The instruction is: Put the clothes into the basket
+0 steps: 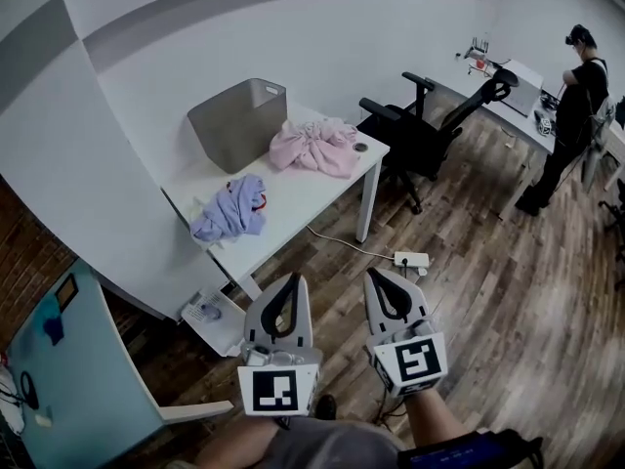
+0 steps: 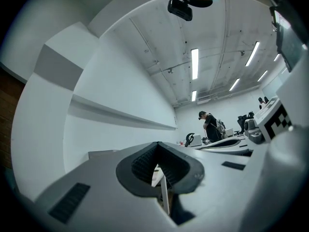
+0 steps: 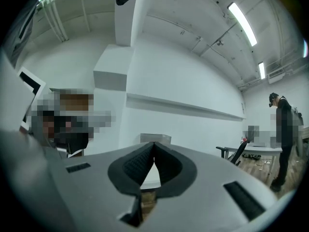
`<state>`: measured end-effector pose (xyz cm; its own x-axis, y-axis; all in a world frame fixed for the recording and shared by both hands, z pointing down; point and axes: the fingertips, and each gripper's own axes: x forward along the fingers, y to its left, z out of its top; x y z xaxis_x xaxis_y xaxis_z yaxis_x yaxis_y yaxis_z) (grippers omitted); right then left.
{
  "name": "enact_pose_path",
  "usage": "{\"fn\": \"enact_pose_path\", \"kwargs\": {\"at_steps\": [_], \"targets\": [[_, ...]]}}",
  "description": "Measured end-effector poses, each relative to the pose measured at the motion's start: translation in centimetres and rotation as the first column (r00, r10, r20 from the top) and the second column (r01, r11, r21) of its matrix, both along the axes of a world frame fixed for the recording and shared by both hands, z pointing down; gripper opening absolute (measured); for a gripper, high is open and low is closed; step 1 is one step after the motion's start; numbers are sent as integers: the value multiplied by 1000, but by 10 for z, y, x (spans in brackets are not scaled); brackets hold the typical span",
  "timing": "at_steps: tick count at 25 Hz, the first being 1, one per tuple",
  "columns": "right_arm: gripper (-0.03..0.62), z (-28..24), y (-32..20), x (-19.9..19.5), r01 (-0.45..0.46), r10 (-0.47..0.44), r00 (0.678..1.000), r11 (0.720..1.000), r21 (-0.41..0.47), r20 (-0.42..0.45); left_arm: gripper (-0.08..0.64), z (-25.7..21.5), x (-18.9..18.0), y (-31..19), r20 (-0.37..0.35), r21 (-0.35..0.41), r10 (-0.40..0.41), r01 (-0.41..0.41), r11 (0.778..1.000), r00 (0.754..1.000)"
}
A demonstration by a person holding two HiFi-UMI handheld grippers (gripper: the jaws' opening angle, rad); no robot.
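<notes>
Clothes lie in two heaps on the white worktop: a pink heap just beside the grey basket, which stands against the wall, and a lilac heap nearer us, apart from both. We hold the left claw and the right claw side by side over the wooden floor, well short of the worktop. In the gripper views we see each claw's jaws pressed together at the tips with nothing between them.
</notes>
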<state>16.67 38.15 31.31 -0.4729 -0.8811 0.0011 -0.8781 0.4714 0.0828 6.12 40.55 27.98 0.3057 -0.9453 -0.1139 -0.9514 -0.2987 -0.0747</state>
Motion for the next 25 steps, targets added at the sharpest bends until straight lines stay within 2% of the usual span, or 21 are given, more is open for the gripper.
{"fn": "enact_pose_path", "kwargs": {"at_steps": [5, 12, 18, 25], "targets": [[6, -3, -29, 0, 1, 0, 1000, 1000, 20, -13, 9, -4, -1, -31, 3, 22, 7, -7, 1000, 1000], [6, 3, -71, 18, -3, 3, 1000, 1000, 23, -1, 9, 13, 14, -73, -4, -13, 2, -2, 1000, 1000], [6, 19, -131, 41, 26, -26, 999, 1000, 2, -43, 9, 24, 40, -134, -1, -32, -23, 23, 999, 1000], [6, 19, -206, 68, 86, -86, 996, 996, -6, -28, 9, 13, 73, -205, 31, -19, -68, 69, 997, 997]]}}
